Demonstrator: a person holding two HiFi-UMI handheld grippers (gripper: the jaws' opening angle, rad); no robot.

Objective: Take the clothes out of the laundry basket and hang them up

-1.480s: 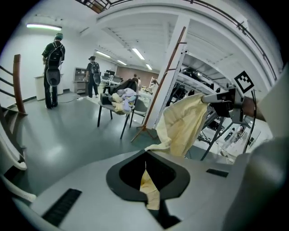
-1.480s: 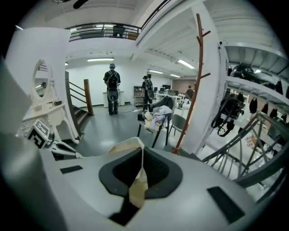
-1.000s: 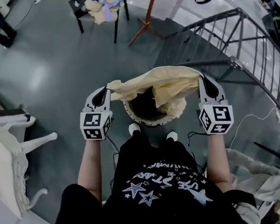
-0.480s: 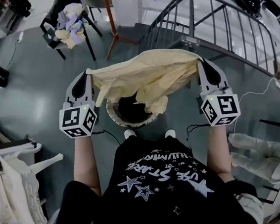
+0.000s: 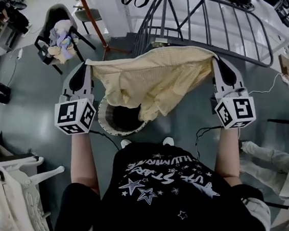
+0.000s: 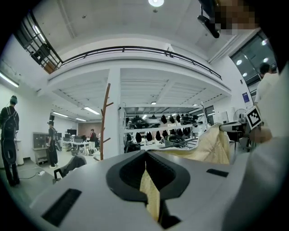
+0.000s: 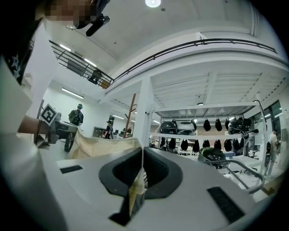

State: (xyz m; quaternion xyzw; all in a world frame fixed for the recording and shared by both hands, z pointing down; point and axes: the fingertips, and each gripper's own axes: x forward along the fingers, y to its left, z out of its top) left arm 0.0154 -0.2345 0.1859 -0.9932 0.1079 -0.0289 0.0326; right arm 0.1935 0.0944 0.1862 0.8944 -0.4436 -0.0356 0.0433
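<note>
Yellow garment (image 5: 156,78) has risen clear of basket (image 5: 103,123).

The person wears a black T-shirt (image 5: 165,187) printed with white stars and lettering, black trousers (image 5: 75,217) and white shoes (image 5: 126,143). The left tongs (image 5: 86,65) and right tongs (image 5: 214,60) are pale grey and black-lined, each with a black-and-white marker cube (image 5: 75,116) and thin black cables (image 5: 202,130).

A glossy grey-green floor (image 5: 24,99) carries a black chair (image 5: 62,12) heaped with cloth, a reddish-brown wooden coat stand (image 5: 92,20) and a dark curved metal stair railing (image 5: 211,21), beneath a white ceiling (image 6: 135,27) lit by a round lamp (image 6: 156,2).
</note>
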